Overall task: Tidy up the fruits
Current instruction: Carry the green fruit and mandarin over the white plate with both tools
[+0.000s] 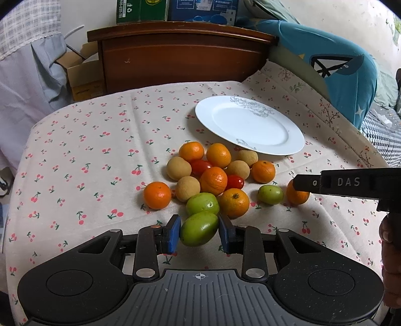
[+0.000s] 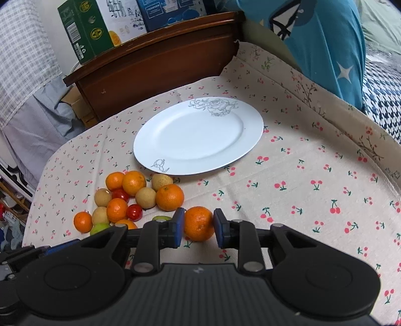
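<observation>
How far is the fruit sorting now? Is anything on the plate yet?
Nothing is done yet: the plate is bare. In hand: the left gripper is shut on a green fruit, the right gripper on an orange. The pile remains on the cloth.

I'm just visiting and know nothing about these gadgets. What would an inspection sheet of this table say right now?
Surface: cherry-print tablecloth, lightly creased.
Job's things: white plate bare; loose pile of fruit beside it on the cloth, with oranges, tan round fruits, small red ones and green ones.
Clutter: nothing seen on the cloth besides the fruit and plate.
Grippers: left gripper closed on a green fruit; right gripper closed on an orange set apart from the pile.
Cables: nothing seen.
Surroundings: wooden headboard with boxes on top, blue pillow, cardboard box on the floor.
</observation>
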`<state>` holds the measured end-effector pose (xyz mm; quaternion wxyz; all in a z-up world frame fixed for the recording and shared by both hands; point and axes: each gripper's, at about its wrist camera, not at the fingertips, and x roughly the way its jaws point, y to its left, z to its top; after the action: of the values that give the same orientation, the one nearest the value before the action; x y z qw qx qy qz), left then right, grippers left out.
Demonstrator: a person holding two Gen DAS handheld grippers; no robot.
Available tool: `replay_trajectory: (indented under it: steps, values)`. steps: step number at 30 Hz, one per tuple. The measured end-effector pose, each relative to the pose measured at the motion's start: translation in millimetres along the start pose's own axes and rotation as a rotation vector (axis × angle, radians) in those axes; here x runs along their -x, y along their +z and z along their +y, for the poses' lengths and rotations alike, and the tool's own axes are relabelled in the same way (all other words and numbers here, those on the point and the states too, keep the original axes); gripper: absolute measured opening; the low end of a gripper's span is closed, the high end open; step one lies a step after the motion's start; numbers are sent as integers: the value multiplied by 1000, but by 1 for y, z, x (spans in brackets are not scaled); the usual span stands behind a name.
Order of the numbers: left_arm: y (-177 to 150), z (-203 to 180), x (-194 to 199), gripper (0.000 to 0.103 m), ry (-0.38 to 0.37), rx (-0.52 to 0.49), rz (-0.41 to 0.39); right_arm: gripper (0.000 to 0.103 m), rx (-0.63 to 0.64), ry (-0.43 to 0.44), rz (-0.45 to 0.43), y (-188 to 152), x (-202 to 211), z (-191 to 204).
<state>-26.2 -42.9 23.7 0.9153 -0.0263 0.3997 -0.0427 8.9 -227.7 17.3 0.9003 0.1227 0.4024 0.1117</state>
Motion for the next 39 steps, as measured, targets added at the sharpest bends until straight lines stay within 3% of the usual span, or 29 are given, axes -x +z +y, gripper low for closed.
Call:
replay_trajectory:
  steps: [8, 13, 17, 22, 25, 27, 29, 35, 39]
  values:
    - [0, 0, 0, 30, 10, -3, 4, 33, 12, 12, 7, -1, -3, 1]
    - [1, 0, -1, 30, 14, -2, 2, 33, 8, 16, 30, -3, -6, 1]
    - [2, -1, 1, 30, 12, -6, -6, 21, 0, 8, 58, -6, -12, -1]
    - [4, -2, 4, 30, 14, -12, -23, 18, 13, 27, 37, -5, -7, 1]
    - [4, -2, 3, 30, 14, -9, -18, 23, 15, 22, 25, -5, -7, 1]
    - [4, -1, 3, 30, 18, -6, -20, 36, -2, 32, 13, -4, -4, 0]
    - [4, -1, 4, 30, 22, -7, -22, 44, -23, 29, -4, -3, -4, -3]
    - [4, -2, 4, 30, 18, -11, -20, 42, -13, 19, -2, -1, -13, -1]
    - [5, -1, 3, 30, 17, 0, -15, 31, -4, 5, 10, -2, -16, 0]
